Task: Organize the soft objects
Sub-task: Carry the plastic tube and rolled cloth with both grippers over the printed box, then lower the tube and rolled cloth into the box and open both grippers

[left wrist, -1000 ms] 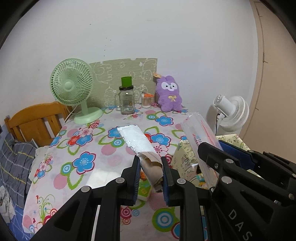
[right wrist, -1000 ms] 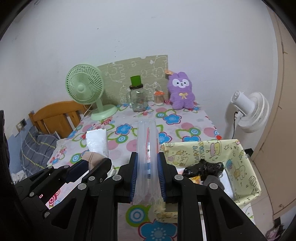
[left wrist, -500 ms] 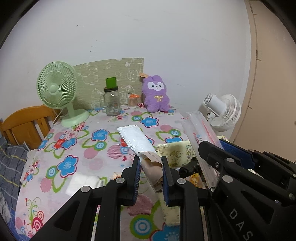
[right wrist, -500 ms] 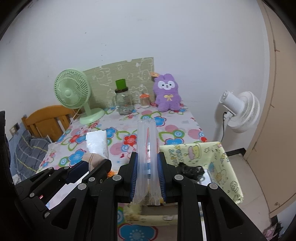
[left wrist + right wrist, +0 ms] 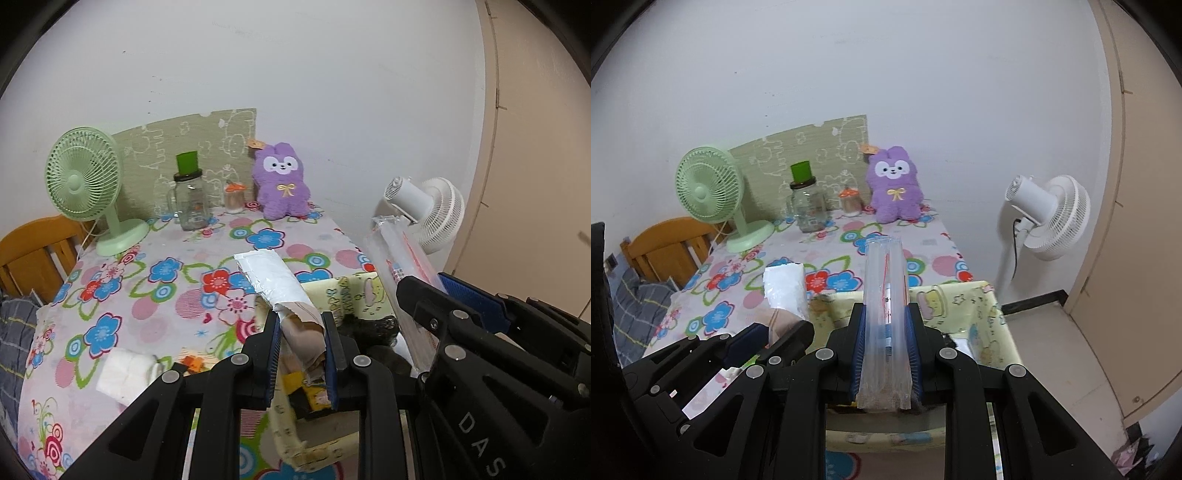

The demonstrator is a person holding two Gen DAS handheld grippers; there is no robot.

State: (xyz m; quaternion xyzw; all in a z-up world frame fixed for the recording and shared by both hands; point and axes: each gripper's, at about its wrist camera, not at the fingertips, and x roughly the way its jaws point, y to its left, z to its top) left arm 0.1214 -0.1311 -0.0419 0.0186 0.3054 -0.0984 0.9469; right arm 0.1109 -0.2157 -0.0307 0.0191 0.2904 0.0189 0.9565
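While the left tongs point(image 5: 301, 332) pinch the torn white-and-beige foil packet point(image 5: 280, 291) and the right tongs point(image 5: 884, 332) clamp the clear plastic sleeve point(image 5: 885, 291) above the yellow fabric bin point(image 5: 975, 306), both should go low before letting go.

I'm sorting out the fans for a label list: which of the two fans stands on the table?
The green fan, on the flowered table at its left, beside the jar. The white fan stands off the table on the right, by the door.
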